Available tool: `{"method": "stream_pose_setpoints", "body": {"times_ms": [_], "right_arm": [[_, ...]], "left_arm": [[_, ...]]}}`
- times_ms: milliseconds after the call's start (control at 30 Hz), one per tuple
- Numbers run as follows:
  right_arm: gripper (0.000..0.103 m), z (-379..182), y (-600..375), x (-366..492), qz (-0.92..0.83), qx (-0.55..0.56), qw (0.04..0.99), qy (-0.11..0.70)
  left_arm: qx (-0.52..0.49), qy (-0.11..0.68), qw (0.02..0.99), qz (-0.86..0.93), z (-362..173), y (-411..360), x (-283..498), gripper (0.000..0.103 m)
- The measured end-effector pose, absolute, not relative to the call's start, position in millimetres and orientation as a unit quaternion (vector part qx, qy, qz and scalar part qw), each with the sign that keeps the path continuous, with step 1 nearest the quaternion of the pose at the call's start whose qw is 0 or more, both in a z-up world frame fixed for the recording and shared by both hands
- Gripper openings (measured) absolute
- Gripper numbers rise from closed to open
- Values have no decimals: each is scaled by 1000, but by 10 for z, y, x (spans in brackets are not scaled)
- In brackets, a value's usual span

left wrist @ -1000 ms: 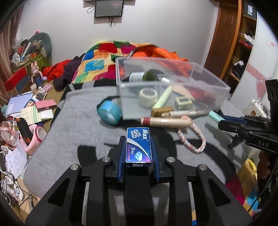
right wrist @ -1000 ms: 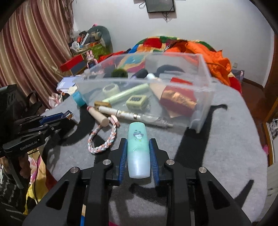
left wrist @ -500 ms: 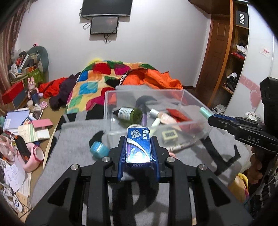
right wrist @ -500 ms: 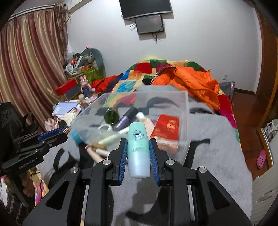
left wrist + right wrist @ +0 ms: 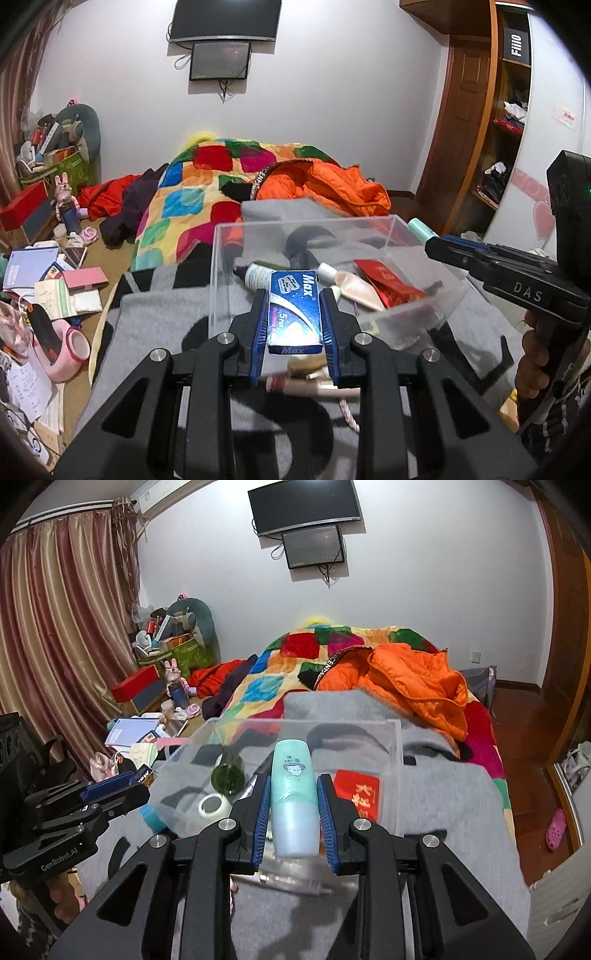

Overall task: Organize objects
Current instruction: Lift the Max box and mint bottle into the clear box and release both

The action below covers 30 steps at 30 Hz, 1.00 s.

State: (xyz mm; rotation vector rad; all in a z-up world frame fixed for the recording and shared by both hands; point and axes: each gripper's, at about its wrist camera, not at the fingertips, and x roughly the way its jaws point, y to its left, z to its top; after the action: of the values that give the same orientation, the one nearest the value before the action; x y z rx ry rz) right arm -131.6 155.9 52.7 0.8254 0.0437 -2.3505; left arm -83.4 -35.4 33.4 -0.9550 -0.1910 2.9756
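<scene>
My left gripper (image 5: pixel 294 295) is shut on a small blue "Max" box (image 5: pixel 293 314), held above the near rim of the clear plastic bin (image 5: pixel 310 225). My right gripper (image 5: pixel 293 781) is shut on a mint-green tube (image 5: pixel 293 801), raised over the same clear plastic bin (image 5: pixel 393 771). Inside the bin lie a red packet (image 5: pixel 384 282), a dark green bottle (image 5: pixel 228 775), a tape roll (image 5: pixel 213 806) and a pale pink tube (image 5: pixel 351 284). In the left wrist view the right gripper (image 5: pixel 436 240) comes in from the right with the tube's tip showing. The left gripper (image 5: pixel 142 782) shows at the left of the right wrist view.
The bin stands on a grey blanket (image 5: pixel 443 812) over a bed with a patchwork quilt (image 5: pixel 207 181) and an orange jacket (image 5: pixel 413 679). A wooden handle with a braided rope (image 5: pixel 317 387) lies below the left gripper. Clutter covers the floor (image 5: pixel 55 295) at left.
Both grippers have risen and tipped upward with their loads, so the bin now sits lower and its inside shows from above. The grips have not changed.
</scene>
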Motion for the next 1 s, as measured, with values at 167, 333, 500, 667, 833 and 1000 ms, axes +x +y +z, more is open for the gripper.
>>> {"method": "stream_pose_setpoints", "body": {"times_ms": [167, 333, 500, 667, 833, 1000], "right_arm": [[23, 496, 1420, -1462, -889, 324, 324, 11], [23, 346, 1285, -1588, -881, 346, 323, 20], [23, 167, 1202, -1682, -872, 370, 319, 30], [23, 33, 1143, -1739, -865, 387, 315, 43], [23, -37, 1112, -1753, -861, 395, 315, 53], [24, -17, 1129, -1731, -859, 396, 320, 52]], "left_arm": [[-309, -71, 4, 948, 330, -398, -985, 27], [-331, -68, 4, 941, 203, -399, -1178, 27], [-351, -80, 15, 933, 71, -417, -1313, 27], [-367, -84, 29, 926, -15, -409, -1437, 27], [-379, -87, 39, 920, -93, -384, -1517, 27], [-376, -83, 46, 922, -68, -348, -1472, 27]]}}
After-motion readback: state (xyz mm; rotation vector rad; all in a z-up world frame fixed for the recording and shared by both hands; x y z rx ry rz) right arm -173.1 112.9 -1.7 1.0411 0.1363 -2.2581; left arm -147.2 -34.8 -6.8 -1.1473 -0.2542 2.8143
